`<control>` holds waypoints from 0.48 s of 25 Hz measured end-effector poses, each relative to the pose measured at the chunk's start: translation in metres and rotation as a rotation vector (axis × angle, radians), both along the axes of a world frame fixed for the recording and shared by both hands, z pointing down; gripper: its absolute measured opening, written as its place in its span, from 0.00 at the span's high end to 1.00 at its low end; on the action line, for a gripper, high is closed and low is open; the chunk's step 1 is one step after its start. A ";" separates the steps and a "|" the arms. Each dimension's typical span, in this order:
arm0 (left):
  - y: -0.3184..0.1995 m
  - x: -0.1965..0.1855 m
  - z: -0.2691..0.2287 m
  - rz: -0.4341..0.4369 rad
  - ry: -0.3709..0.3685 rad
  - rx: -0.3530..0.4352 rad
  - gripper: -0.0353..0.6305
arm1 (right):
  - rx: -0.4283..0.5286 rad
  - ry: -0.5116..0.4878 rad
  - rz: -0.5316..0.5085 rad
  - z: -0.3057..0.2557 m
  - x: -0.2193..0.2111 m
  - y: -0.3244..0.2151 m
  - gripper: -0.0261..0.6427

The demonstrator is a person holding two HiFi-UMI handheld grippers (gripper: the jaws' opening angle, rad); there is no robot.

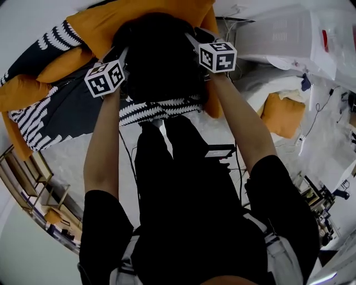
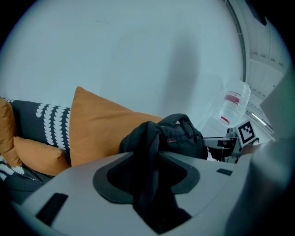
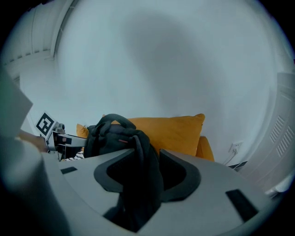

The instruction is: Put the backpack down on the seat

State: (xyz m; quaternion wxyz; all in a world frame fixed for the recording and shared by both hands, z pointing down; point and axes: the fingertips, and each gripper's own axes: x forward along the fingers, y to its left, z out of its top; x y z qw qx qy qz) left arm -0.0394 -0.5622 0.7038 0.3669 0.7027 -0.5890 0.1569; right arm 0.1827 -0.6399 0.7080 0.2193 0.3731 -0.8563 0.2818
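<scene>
The black backpack (image 1: 158, 55) rests against the orange back cushion (image 1: 144, 14) of the sofa, above a black-and-white patterned throw (image 1: 158, 108) on the seat. My left gripper (image 1: 123, 62) is at its left side and my right gripper (image 1: 193, 40) at its right. In the left gripper view a fold of black backpack fabric (image 2: 147, 152) lies between the wide jaws of the left gripper (image 2: 147, 177), which is open. The right gripper (image 3: 140, 179) is open too, with a backpack strap (image 3: 138, 156) hanging loose between its jaws. The bag's top handle (image 3: 108, 120) stands up.
More orange cushions (image 1: 19, 89) and a dark patterned blanket (image 1: 67, 111) cover the sofa to the left. White plastic-wrapped items (image 1: 289, 33) and an orange cushion (image 1: 283, 114) lie at the right. A wooden rack (image 1: 28, 183) stands at lower left. Cables run over the floor.
</scene>
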 end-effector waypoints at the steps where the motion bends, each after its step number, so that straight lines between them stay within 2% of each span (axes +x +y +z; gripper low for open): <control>1: 0.007 -0.004 -0.005 -0.008 -0.004 0.008 0.68 | 0.006 -0.007 0.006 -0.005 0.006 0.003 0.69; 5: 0.033 -0.018 -0.033 -0.068 0.011 0.059 0.70 | 0.047 -0.032 0.046 -0.033 0.029 0.017 0.77; 12: 0.070 -0.016 -0.117 -0.145 0.053 0.235 0.89 | 0.181 -0.129 0.076 -0.121 0.042 0.052 0.89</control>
